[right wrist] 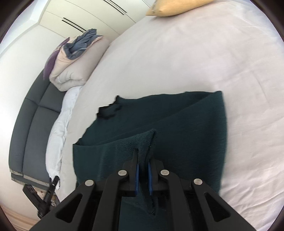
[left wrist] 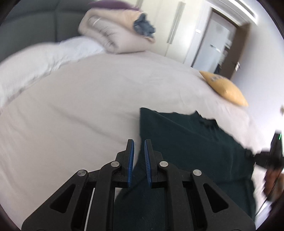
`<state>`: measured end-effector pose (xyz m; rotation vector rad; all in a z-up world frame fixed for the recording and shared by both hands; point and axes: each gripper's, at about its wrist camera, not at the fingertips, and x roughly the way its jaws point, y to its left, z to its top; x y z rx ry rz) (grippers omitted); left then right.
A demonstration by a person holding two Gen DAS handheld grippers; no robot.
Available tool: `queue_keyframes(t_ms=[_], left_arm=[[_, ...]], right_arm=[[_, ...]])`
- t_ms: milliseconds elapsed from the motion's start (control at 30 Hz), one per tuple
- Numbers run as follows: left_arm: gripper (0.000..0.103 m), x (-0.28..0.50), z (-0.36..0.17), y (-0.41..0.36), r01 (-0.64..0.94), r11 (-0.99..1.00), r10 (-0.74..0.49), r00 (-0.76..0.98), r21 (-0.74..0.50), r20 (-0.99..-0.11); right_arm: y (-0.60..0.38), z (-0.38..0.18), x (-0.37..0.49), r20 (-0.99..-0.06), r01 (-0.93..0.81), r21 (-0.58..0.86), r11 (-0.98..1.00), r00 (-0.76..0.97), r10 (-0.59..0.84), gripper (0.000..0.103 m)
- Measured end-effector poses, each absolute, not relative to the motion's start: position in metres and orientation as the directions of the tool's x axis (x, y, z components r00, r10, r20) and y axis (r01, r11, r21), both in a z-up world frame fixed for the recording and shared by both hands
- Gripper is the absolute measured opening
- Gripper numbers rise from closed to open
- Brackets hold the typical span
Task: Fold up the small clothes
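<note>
While both tongs pinch the dark green garment [right wrist: 159,120] on the bed [right wrist: 195,62], right tongs [right wrist: 142,176] and left tongs [left wrist: 139,163] nearly closed, we are mid-fold; next we should lay its lifted edge across.

Bright, even daylight; the left wrist view is motion-blurred, both bow at the fisheye edges with dark corners.

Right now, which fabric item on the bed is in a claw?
The dark green garment: the right claw pinches its raised edge. The yellow cushion and folded beige duvet lie untouched, far off.
</note>
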<state>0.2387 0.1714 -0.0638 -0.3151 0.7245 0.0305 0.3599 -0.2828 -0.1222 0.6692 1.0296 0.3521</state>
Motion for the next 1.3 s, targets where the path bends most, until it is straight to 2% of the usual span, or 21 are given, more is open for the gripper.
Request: queue_keyframes(t_ms=[200, 400, 500, 600, 667, 733, 767, 800, 900, 1033, 1200, 1300], left_arm=[[0.012, 0.253, -0.065, 0.169, -0.101, 0.96, -0.105, 0.733, -0.261, -0.672], [0.012, 0.274, -0.083, 0.123, -0.038, 0.977, -0.125, 0.694, -0.209, -0.709], [0.012, 0.286, -0.104, 0.11, -0.035, 0.986, -0.102, 0.653, -0.165, -0.751], [0.012, 0.288, -0.122, 0.112, -0.054, 0.988, -0.077, 0.634, -0.144, -0.769], [0.012, 0.288, -0.13, 0.116, -0.071, 0.988, -0.062, 0.629, -0.137, -0.775], [0.012, 0.287, -0.135, 0.119, -0.083, 0.988, -0.05, 0.625, -0.13, -0.779], [0.012, 0.287, -0.136, 0.12, -0.088, 0.989, -0.04, 0.625, -0.121, -0.78], [0.012, 0.287, -0.137, 0.12, -0.088, 0.989, -0.04, 0.625, -0.12, -0.78], [0.012, 0.288, -0.142, 0.121, -0.088, 0.991, -0.028, 0.623, -0.105, -0.782], [0.014, 0.29, -0.147, 0.123, -0.096, 0.989, -0.026, 0.624, -0.109, -0.781], [0.014, 0.292, -0.147, 0.124, -0.097, 0.989, -0.023, 0.636, -0.109, -0.771], [0.014, 0.294, -0.148, 0.122, -0.096, 0.991, -0.015, 0.634, -0.098, -0.773]], right_arm=[[-0.289, -0.137, 0.363, -0.684, 0.06, 0.646, 0.761, 0.488, 0.542, 0.009], [-0.287, -0.139, 0.37, -0.698, 0.073, 0.629, 0.774, 0.491, 0.521, 0.01], [-0.285, -0.142, 0.368, -0.707, 0.076, 0.624, 0.777, 0.479, 0.521, 0.016], [-0.284, -0.141, 0.359, -0.697, 0.045, 0.634, 0.772, 0.467, 0.545, 0.038], [-0.284, -0.138, 0.352, -0.688, 0.018, 0.635, 0.772, 0.468, 0.555, 0.042], [-0.282, -0.138, 0.35, -0.695, -0.006, 0.619, 0.786, 0.463, 0.55, 0.039], [-0.28, -0.138, 0.351, -0.709, -0.014, 0.598, 0.802, 0.458, 0.536, 0.034], [-0.278, -0.138, 0.352, -0.727, -0.016, 0.568, 0.823, 0.457, 0.512, 0.021], [-0.277, -0.139, 0.359, -0.736, -0.007, 0.553, 0.833, 0.465, 0.492, 0.011], [-0.278, -0.132, 0.367, -0.724, 0.004, 0.541, 0.841, 0.51, 0.463, 0.01], [-0.28, -0.112, 0.368, -0.661, -0.046, 0.549, 0.835, 0.588, 0.466, 0.009], [-0.281, -0.129, 0.369, -0.708, -0.01, 0.535, 0.845, 0.54, 0.455, 0.009]])
